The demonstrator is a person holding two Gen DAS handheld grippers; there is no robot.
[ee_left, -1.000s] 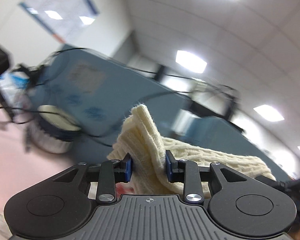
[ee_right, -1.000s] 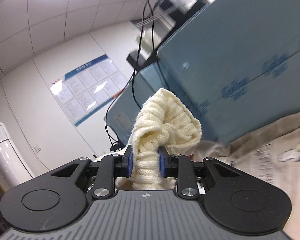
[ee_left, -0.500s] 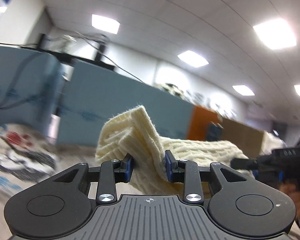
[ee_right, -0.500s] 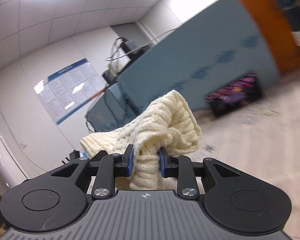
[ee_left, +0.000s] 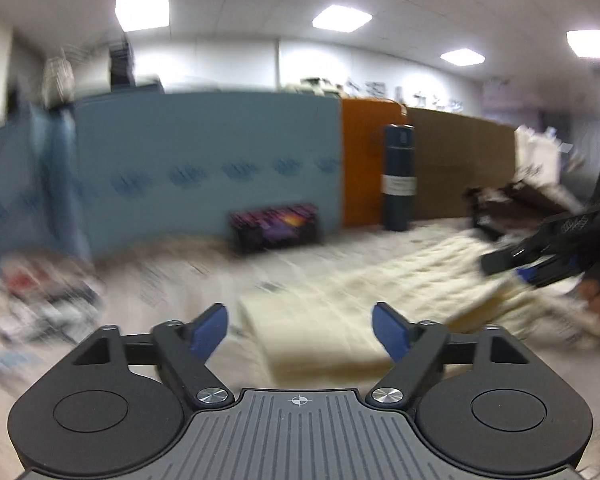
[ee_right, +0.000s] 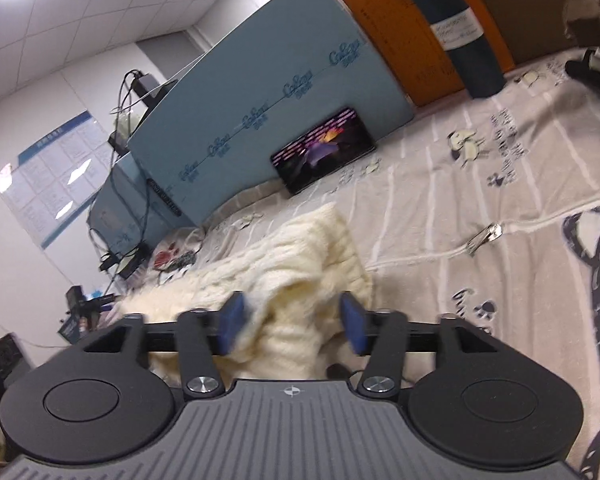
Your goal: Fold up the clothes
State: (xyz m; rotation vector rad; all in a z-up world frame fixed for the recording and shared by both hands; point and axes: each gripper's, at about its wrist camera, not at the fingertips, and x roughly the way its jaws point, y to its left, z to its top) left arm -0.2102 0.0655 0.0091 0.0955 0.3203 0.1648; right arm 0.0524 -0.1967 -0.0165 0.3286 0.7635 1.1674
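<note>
Sweater [ee_right: 300, 264] newly released — "CoLoyn" partition [ee_right: 260, 108] behind

The left gripper [ee_left: 300, 328] hovers with fingers [ee_left: 206, 330] spread wide above the blurred cream sweater [ee_left: 360, 300]

The sweater [ee_right: 300, 264] is cream with a cable-knit texture. It lies on a pale bedsheet [ee_right: 500, 208] striped in white and printed with dark cartoon figures. Behind stand a blue panel [ee_right: 260, 92], an orange board [ee_right: 396, 20] and a navy bottle [ee_right: 456, 20]; both tools have black bodies and blue pads [ee_left: 208, 330].
</note>
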